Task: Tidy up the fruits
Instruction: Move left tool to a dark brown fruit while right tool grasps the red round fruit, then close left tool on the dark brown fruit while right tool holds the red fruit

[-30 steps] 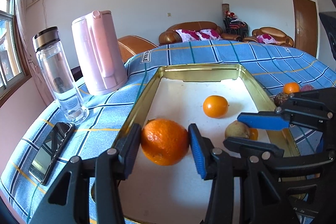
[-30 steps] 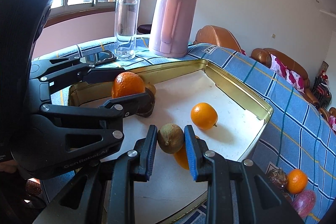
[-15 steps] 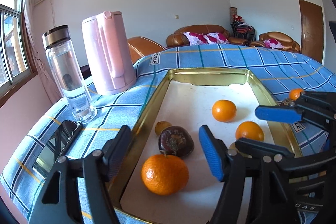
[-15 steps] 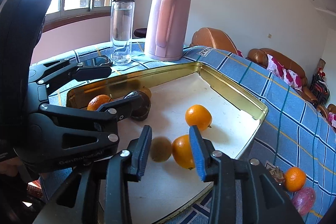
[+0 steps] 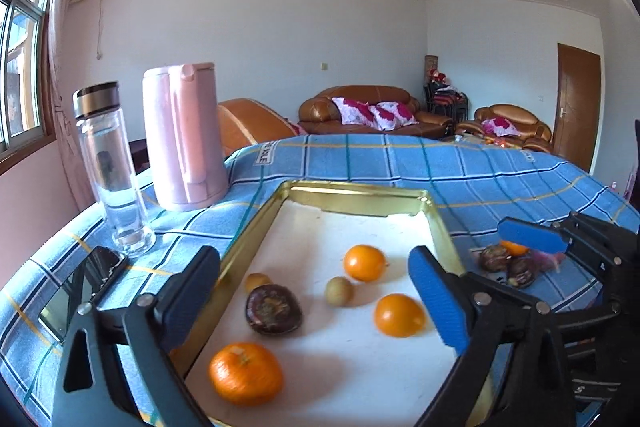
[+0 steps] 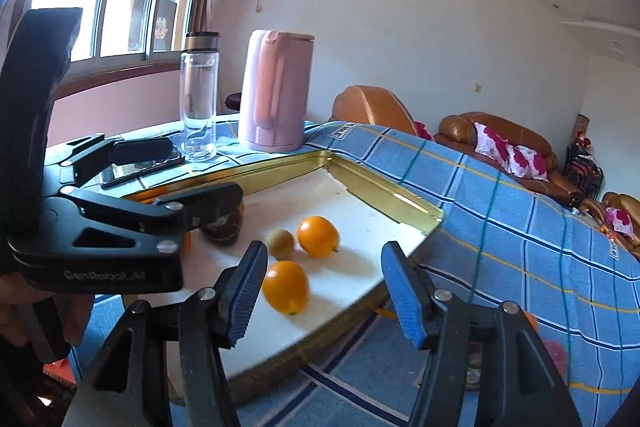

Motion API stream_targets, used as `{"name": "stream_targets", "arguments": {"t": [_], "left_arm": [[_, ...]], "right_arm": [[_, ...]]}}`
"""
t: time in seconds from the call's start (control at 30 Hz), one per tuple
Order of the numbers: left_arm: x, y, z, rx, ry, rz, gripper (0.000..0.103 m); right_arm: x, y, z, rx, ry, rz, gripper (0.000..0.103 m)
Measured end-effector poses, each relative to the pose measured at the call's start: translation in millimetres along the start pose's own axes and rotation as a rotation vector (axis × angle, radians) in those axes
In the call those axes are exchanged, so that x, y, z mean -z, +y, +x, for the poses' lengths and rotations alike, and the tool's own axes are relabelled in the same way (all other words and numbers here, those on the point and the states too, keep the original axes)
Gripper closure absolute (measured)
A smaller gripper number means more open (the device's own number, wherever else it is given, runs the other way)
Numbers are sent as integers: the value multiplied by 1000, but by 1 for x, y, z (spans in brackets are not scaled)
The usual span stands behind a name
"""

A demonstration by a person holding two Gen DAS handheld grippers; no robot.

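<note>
A gold-rimmed tray [image 5: 256, 227] with a white floor holds several fruits. Nearest lies a large orange [image 5: 245, 373], then a dark wrinkled fruit [image 5: 273, 309], a greenish fruit [image 5: 339, 291] and two small oranges [image 5: 365, 262] [image 5: 399, 315]. My left gripper [image 5: 316, 297] hovers above them, jaws opening wide, nothing pressed between its pads. My right gripper [image 6: 325, 293] stands over the tray's near right edge, jaws opening; a small orange [image 6: 286, 286] lies on the tray just past its left finger, untouched. In the right wrist view the left gripper [image 6: 204, 173] partly hides the dark fruit [image 6: 220, 227].
A glass bottle [image 5: 112, 171], a pink kettle [image 5: 182, 139] and a phone [image 5: 76, 291] stand left of the tray on the blue checked cloth [image 5: 480, 179]. Right of the tray lie loose fruits [image 5: 520, 271], partly behind the right gripper's blue pad [image 5: 532, 235]. Sofas stand behind.
The left gripper let go of the large orange, opened wide and rose. The right gripper released the greenish fruit, opened and drew toward the tray's right edge.
</note>
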State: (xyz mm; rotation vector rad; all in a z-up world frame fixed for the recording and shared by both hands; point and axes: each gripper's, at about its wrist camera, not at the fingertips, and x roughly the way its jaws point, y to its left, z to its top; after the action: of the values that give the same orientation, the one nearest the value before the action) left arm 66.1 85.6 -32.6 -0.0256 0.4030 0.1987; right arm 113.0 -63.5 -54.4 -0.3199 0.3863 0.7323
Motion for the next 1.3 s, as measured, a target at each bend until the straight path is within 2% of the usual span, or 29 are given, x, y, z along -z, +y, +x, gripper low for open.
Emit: {"name": "stream_targets", "arguments": {"t": [0.1,0.23,0.37,0.4,0.43,0.5,0.63,0.8,1.03,1.07,1.13,1.23,1.27,1.3], "left_arm": [[-8,-34,-4,83,-24,37,6],[-12,-78,3,189,6,79,6],[-10,-118,15,227,43,142,6],[-10,-125,19,227,48,150,9],[-9,-132,23,230,59,156,15],[-8,-144,35,263,108,159,20],[-2,-153,55,268,177,122,20],[2,-149,63,230,199,115,20],[3,-150,61,246,203,139,16],[3,-152,61,251,202,146,16],[3,-156,61,260,206,165,16],[4,-161,63,277,222,184,17],[5,-163,63,281,226,193,18],[5,-166,63,288,231,204,24]], "right_arm": [[6,-36,-18,62,-7,63,41],[19,-82,-34,180,14,127,41],[33,-124,-43,245,39,236,41],[36,-130,-44,251,46,258,41],[38,-137,-44,252,53,281,41],[44,-147,-42,236,70,322,41],[47,-154,-35,195,107,358,41],[51,-156,-15,155,195,374,41],[62,-164,10,87,328,427,41],[63,-165,12,68,337,435,48],[63,-166,9,72,327,439,50],[60,-163,-4,95,266,425,50],[59,-161,-9,112,245,419,50],[58,-161,-13,125,227,416,50]]}}
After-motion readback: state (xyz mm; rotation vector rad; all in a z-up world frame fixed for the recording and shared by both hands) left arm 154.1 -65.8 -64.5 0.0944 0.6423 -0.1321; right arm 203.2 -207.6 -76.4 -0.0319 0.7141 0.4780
